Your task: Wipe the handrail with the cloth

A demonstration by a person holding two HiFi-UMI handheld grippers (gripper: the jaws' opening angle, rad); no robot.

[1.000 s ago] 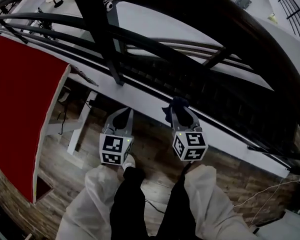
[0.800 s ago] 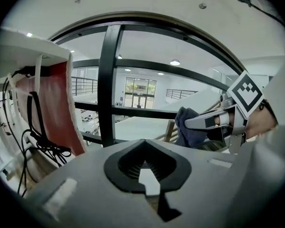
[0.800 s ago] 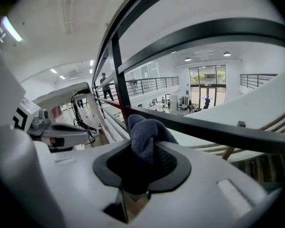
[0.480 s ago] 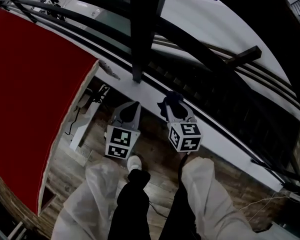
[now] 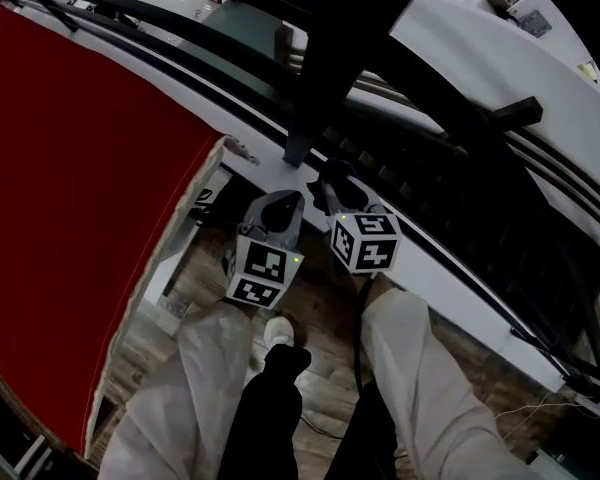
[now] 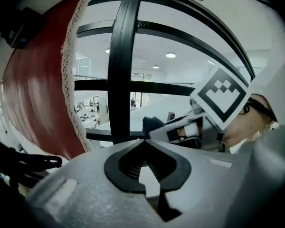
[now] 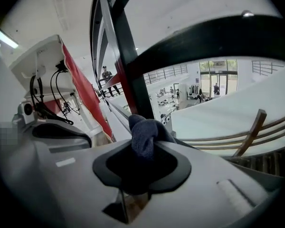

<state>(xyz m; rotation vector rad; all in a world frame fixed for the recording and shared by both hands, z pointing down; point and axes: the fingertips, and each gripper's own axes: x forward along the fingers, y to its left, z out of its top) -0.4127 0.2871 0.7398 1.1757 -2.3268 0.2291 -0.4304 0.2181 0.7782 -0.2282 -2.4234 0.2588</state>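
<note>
Over the last second both tongs have drawn in beneath the post (image 5: 323, 88); the right tongs (image 5: 338, 200) stay clamped on the cloth (image 5: 337, 180) by its foot; the left tongs (image 5: 283, 206) are closed, empty; the handrail (image 5: 460, 68) above likely remains unwiped.

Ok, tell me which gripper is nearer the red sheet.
Left. The left gripper hangs just beside the red sheet's lace edge; the right gripper, clamping the dark cloth, sits beyond it, farther from the sheet.
</note>
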